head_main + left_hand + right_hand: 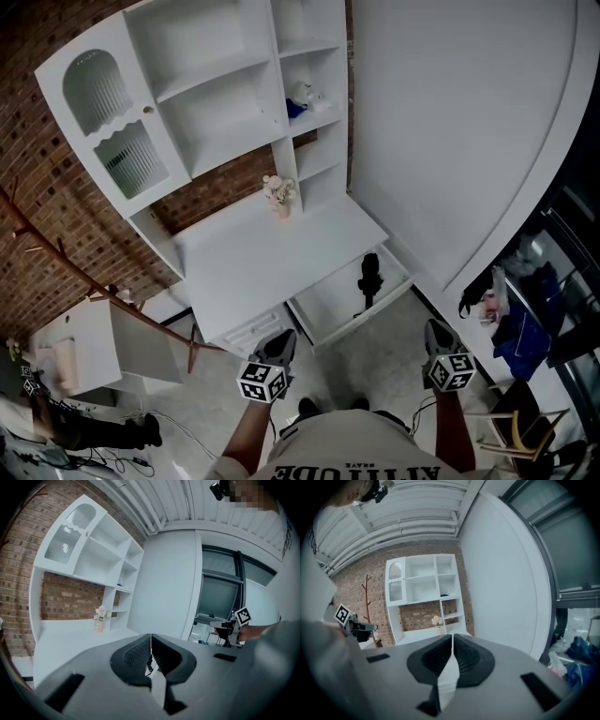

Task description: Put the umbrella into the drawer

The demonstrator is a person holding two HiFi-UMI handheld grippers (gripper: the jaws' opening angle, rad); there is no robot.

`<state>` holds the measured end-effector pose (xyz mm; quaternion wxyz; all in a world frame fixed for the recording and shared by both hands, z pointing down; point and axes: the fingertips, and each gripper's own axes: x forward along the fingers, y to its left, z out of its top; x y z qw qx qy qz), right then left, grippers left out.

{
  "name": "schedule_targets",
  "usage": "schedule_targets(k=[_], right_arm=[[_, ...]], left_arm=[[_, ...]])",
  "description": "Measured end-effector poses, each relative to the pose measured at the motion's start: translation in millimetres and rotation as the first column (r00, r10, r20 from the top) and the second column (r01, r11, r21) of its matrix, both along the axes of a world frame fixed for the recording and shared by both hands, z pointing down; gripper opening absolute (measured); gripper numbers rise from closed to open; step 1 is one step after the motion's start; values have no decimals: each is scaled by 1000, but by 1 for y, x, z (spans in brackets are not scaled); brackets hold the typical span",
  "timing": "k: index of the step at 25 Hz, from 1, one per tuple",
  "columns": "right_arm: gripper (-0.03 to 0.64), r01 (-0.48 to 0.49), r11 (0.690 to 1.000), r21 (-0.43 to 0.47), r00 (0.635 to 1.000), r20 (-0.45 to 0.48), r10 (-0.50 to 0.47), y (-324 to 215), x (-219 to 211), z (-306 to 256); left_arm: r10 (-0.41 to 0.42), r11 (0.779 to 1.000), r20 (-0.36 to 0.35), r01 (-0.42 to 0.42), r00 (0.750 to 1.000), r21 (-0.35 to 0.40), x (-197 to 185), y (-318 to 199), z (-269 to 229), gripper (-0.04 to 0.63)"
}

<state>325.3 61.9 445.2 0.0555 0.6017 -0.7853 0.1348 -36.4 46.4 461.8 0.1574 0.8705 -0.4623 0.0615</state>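
Observation:
A folded black umbrella (370,277) lies inside the open white drawer (323,305) at the right end of the white desk (253,258). Both grippers hang in front of the desk, well back from the drawer. My left gripper (280,341) is shut and empty, below the desk's front left drawers. My right gripper (438,332) is shut and empty too, to the right of the open drawer. In the left gripper view the jaws (151,645) meet with nothing between them. The right gripper view shows the same (452,645).
A white hutch (202,94) with shelves stands on the desk, with a small flower vase (279,197) below it. A low white cabinet (94,347) and a wooden coat stand (56,258) are at the left. A chair (520,427) and bags (525,319) are at the right.

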Motion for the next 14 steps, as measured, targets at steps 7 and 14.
schedule_targets(k=[7, 14], right_arm=[[35, 27, 1000, -5, 1000, -12, -27, 0, -3, 0], [35, 39, 999, -4, 999, -17, -39, -4, -5, -1]], left_arm=[[-2, 1000, -3, 2, 1000, -13, 3, 4, 2, 28], [2, 1000, 0, -2, 1000, -17, 7, 1, 3, 28]])
